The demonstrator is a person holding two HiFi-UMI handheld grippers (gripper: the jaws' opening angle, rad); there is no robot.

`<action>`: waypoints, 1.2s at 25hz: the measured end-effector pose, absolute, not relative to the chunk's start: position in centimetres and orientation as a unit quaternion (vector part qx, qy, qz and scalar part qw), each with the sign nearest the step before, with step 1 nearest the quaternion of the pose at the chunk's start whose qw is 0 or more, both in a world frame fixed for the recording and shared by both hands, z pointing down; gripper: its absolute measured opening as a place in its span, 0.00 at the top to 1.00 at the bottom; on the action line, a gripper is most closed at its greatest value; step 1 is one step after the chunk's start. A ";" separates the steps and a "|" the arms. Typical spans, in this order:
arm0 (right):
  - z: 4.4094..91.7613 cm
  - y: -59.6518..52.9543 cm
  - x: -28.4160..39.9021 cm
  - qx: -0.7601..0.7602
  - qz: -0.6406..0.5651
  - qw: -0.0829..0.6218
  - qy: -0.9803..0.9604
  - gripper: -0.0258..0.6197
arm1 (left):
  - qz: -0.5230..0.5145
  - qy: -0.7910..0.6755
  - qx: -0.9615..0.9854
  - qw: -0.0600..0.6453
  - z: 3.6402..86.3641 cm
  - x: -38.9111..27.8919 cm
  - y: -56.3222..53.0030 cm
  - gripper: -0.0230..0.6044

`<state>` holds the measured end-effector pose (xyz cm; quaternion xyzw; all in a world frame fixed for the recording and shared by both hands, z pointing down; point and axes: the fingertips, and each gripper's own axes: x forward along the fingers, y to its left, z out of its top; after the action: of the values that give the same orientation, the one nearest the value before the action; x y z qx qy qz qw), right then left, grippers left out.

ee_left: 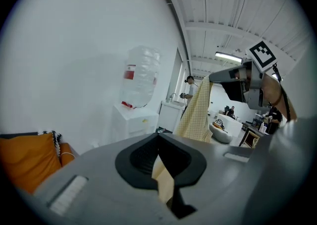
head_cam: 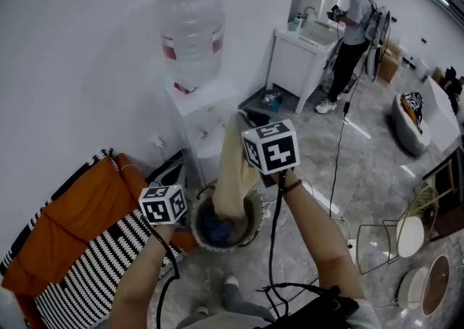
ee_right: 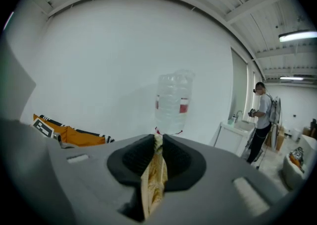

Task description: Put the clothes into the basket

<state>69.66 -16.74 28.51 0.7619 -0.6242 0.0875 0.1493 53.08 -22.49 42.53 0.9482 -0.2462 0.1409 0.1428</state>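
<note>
Left gripper and right gripper both clamped on the yellow checked cloth; I see its tail hanging into the woven basket, over blue clothes.

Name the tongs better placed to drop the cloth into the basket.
Right, probably: the right tongs hold the yellow cloth above the basket, its end hanging inside; the left tongs sit beside the rim.

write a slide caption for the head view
Left gripper and right gripper hold a yellow cloth, its lower end hanging into the round basket.
</note>
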 end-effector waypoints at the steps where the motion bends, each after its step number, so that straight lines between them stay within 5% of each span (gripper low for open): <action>1: 29.7 -16.7 69.8 0.761 0.096 0.150 -0.624 0.87 | 0.147 -0.249 0.946 0.149 43.5 53.0 -22.5 0.97; 30: 67.0 -16.0 63.3 0.660 0.373 0.161 -0.632 0.87 | 0.253 -0.310 0.866 0.300 67.8 47.0 -19.0 0.97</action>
<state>63.32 -15.97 67.03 0.6600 -0.6317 0.3732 0.1613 47.04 -18.97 67.83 0.8657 -0.3100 0.2534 0.3004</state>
